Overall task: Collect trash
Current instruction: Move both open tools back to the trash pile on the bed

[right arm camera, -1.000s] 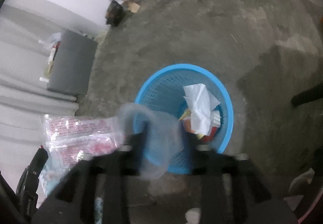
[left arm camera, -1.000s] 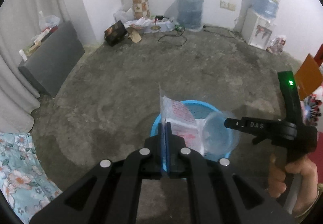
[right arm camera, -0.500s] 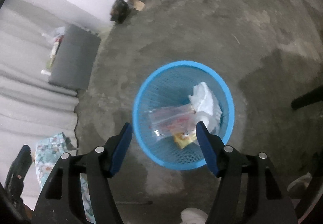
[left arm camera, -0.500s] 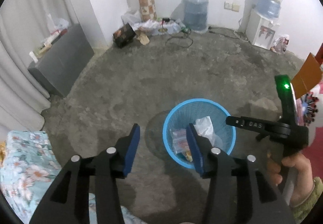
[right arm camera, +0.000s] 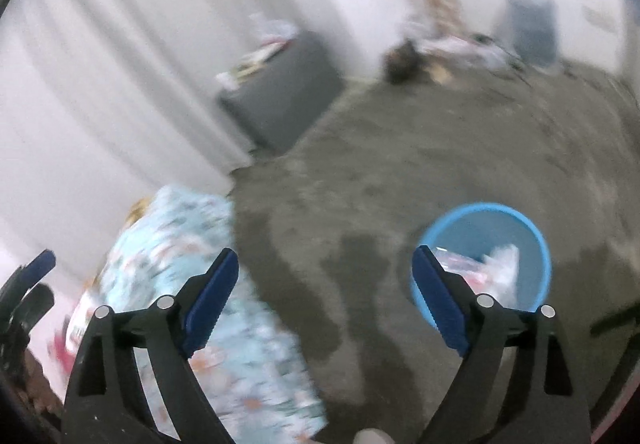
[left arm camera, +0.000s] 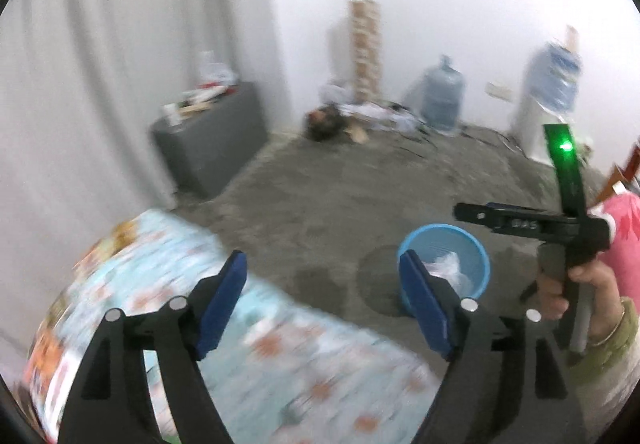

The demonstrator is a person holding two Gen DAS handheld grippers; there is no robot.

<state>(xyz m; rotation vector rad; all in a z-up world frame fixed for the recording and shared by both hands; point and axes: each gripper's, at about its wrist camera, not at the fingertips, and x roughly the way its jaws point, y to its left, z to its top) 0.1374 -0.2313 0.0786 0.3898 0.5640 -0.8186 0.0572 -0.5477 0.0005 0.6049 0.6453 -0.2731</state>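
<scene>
The blue trash basket (left arm camera: 444, 268) stands on the concrete floor (right arm camera: 400, 172), holding crumpled plastic; it lies ahead and right of both grippers; the left gripper (left arm camera: 322, 300) and right gripper (right arm camera: 324, 296) are both spread and empty; the floral cloth (right arm camera: 192, 284) sits at lower left.

Both wrist views are showing heavy motion blur under soft, even indoor light that is washing the white wall (left arm camera: 420, 4) and curtain (left arm camera: 100, 64) toward overexposure. In the left view the floral cloth (left arm camera: 240, 344) is smearing into streaks, while the left gripper (left arm camera: 324, 300) is staying sharp beside it. A green indicator light (left arm camera: 566, 146) is glowing with a small halo. In the right view the water jug (right arm camera: 528, 24) and grey cabinet (right arm camera: 284, 92) are dissolving into soft shapes, and the blue basket (right arm camera: 520, 220) is perhaps holding pale trash, too blurred to identify. Fisheye distortion is bending straight lines, and black vignetting is ringing each frame's corners. Faint dark patches are mottling the concrete floor (right arm camera: 400, 184).
</scene>
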